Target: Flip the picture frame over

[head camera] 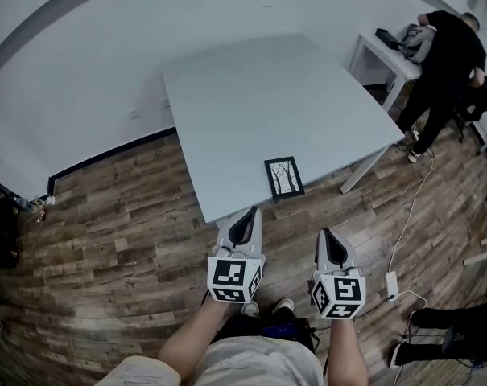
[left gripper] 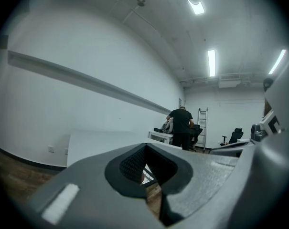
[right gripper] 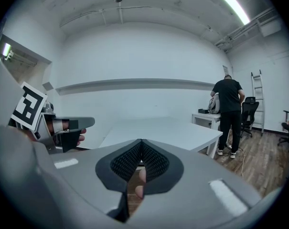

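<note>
Wood-plank floor [head camera: 122, 215], a white table [head camera: 251, 95] in a bare white room, and the picture frame [head camera: 284, 177] lies flat by the table's near edge, tree print facing up. The left gripper [head camera: 253, 212] hovers just short of that edge, jaws pressed together at the tips, nothing between them. The right gripper [head camera: 323, 233] hangs beside it, jaws closed tip to tip, empty too. Neither touches the frame.

I see the picture frame [head camera: 284, 176] lying on the table [head camera: 259, 95], at its near edge. My left gripper [head camera: 250, 213] and right gripper [head camera: 324, 233] sit side by side short of that edge. Far right, a person [head camera: 446, 59] stands at a second table [head camera: 381, 56].
</note>
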Available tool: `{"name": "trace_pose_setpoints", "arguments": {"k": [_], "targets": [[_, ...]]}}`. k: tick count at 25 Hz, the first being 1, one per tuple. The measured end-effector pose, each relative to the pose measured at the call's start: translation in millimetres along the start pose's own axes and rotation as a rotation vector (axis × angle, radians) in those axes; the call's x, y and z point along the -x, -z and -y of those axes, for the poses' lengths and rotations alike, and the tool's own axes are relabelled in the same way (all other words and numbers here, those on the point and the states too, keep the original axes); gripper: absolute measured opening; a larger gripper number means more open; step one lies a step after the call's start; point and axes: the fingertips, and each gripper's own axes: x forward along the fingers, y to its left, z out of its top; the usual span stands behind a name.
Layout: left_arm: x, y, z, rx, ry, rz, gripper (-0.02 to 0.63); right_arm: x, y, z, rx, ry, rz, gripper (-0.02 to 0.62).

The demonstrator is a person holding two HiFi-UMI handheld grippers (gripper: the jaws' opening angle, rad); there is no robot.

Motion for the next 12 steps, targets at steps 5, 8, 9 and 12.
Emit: {"name": "trace_pose_setpoints", "arguments": {"k": [5, 8, 9, 12], "targets": [[-13.0, 4.5, -1.7, -0.006, -0.011, -0.003, 0.0, -19.7, -2.3, 3.9, 0.001, -0.03, 0.012, 0.026], [-27.7, 3.7, -0.9, -0.018, -0.024, -0.002, 0.0, -34.7, -2.4, 12.8, -0.007, -0.05, 0.016, 0.026], [-33.7, 3.4, -0.6, -0.021, -0.03, -0.003, 0.0, -40.4, -2.6, 16.9, -0.011, -0.057, 0.016, 0.026], [-54.7, 4.5, 3.7, -0.04, -0.044, -0.013, 0.0, -57.7, -4.2, 34.0, -0.021, -0.074, 0.017, 0.026]]}}
